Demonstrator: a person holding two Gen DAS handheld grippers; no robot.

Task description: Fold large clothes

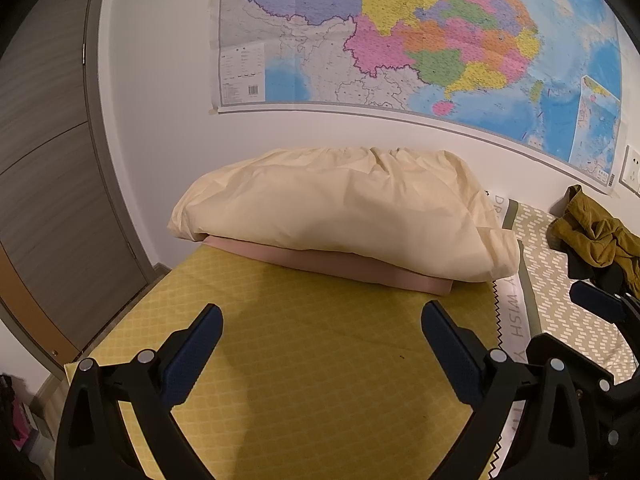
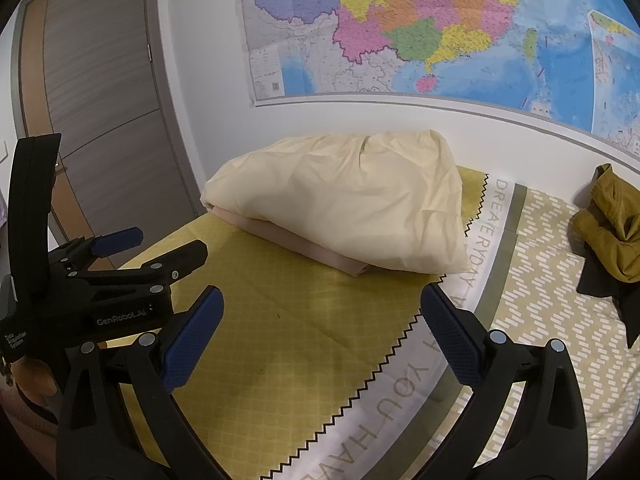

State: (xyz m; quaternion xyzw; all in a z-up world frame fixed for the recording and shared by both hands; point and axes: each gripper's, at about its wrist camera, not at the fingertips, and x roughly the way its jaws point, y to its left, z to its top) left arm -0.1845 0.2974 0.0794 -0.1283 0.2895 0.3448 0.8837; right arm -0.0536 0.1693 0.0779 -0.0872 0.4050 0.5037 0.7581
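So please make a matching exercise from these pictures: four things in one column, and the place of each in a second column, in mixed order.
Things:
1. cream folded cloth bundle
2. flat pink folded cloth
3. crumpled olive-green garment
4. large coloured paper map

Places:
A. on the white wall
B. far right on the bed
C. directly under the cream bundle
D. on top of the pink cloth

Pairs: 1-D, 2-C, 3-B, 4-A

Bed [image 2: 540, 280] – folded cream stack [image 2: 340, 208], olive garment heap [image 2: 612, 232] on top.
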